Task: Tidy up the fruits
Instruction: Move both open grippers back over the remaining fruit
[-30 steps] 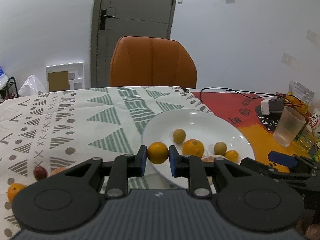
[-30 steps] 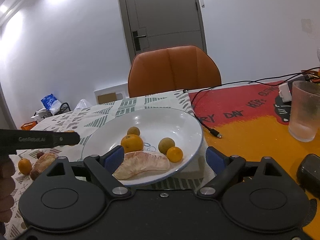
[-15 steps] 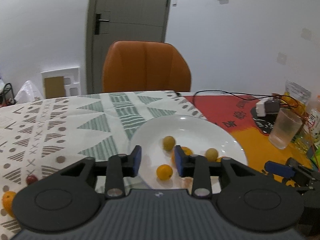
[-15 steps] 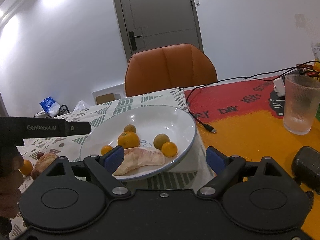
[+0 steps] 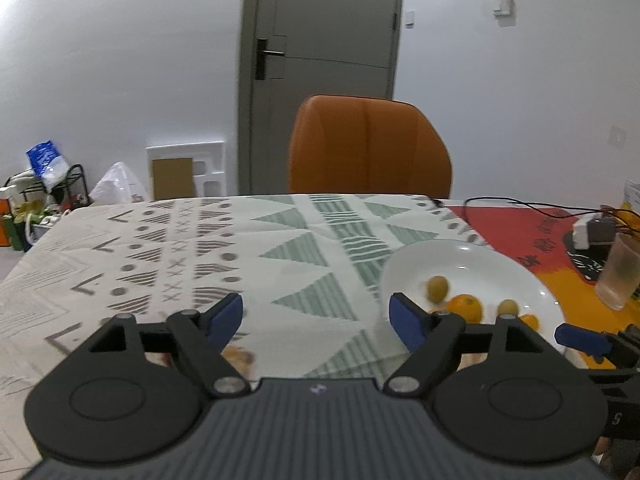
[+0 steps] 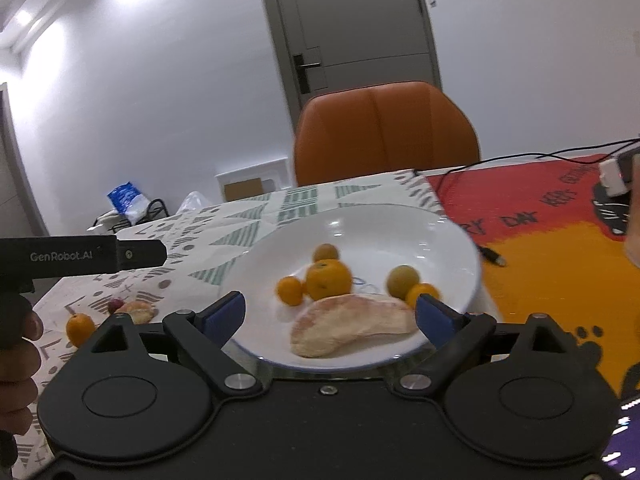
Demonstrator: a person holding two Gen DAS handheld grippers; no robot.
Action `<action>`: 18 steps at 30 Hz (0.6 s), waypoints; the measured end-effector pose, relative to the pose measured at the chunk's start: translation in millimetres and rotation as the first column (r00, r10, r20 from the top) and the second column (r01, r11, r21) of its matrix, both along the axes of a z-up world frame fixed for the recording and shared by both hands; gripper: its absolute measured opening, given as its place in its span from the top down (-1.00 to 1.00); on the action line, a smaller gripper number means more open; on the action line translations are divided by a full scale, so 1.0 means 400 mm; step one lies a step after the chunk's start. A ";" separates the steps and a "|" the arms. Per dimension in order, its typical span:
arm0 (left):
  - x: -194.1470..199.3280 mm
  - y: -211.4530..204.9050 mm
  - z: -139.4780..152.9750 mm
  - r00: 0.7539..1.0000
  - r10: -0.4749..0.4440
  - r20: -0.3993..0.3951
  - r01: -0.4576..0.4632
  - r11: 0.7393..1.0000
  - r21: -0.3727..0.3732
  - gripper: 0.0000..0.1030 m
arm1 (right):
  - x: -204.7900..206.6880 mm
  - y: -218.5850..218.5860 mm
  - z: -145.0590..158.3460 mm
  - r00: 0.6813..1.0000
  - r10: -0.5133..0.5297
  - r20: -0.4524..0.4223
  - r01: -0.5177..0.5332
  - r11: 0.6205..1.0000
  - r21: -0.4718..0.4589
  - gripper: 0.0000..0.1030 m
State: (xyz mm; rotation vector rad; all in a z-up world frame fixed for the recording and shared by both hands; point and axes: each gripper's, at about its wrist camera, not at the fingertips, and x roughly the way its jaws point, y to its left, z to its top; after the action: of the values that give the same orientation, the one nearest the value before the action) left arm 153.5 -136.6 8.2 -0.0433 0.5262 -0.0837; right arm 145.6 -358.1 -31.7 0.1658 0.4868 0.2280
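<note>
A white plate (image 6: 460,240) holds a big orange (image 6: 329,279), a small orange (image 6: 290,290) beside it, two greenish round fruits (image 6: 402,280), another small orange (image 6: 422,294) and a peeled pomelo segment (image 6: 352,324). My right gripper (image 6: 330,314) stands open just before the plate's near rim, nothing between its fingers. My left gripper (image 5: 316,314) hovers over the patterned cloth left of the plate (image 5: 472,256); its jaws are opening and hold nothing. On the cloth lie an orange (image 6: 80,328), a small red fruit (image 6: 116,304) and a pomelo piece (image 6: 138,310).
An orange chair (image 5: 368,148) stands behind the table. A frosted cup (image 5: 620,272), a white adapter (image 5: 588,232) and a black cable with its plug (image 6: 492,256) lie on the red-and-yellow mat at right. A person's hand (image 6: 16,344) holds the left gripper.
The left gripper let the small orange go into the plate, opened wide and swung left over the cloth. The right gripper shifted slightly and stayed open.
</note>
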 end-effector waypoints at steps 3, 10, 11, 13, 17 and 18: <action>-0.014 0.038 0.003 1.000 0.031 0.002 -0.031 0.999 0.007 -0.56 | 0.004 0.031 0.002 1.000 0.023 0.000 -0.023 1.000 0.000 -0.82; -0.050 0.135 0.002 0.994 0.114 0.000 -0.114 0.993 0.007 -0.64 | 0.008 0.112 0.009 0.996 0.085 0.003 -0.085 0.996 0.000 -0.84; -0.056 0.149 0.002 0.992 0.126 0.000 -0.126 0.992 0.005 -0.64 | 0.008 0.124 0.010 0.995 0.095 0.003 -0.095 0.995 0.000 -0.84; -0.066 0.172 0.001 0.990 0.144 0.001 -0.144 0.990 0.000 -0.65 | 0.006 0.148 0.012 0.993 0.114 0.002 -0.114 0.993 -0.004 -0.84; -0.083 0.212 0.000 0.984 0.178 0.004 -0.178 0.984 -0.012 -0.66 | 0.003 0.189 0.021 0.989 0.146 0.003 -0.146 0.989 -0.018 -0.84; -0.087 0.223 -0.001 0.983 0.183 0.002 -0.183 0.983 -0.017 -0.66 | 0.001 0.199 0.023 0.988 0.153 0.003 -0.153 0.988 -0.021 -0.84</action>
State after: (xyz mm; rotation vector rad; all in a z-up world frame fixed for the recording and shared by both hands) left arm 118.6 -47.4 7.7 -0.1074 0.5154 0.0920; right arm 146.1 -278.6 -22.4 0.1078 0.4976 0.3739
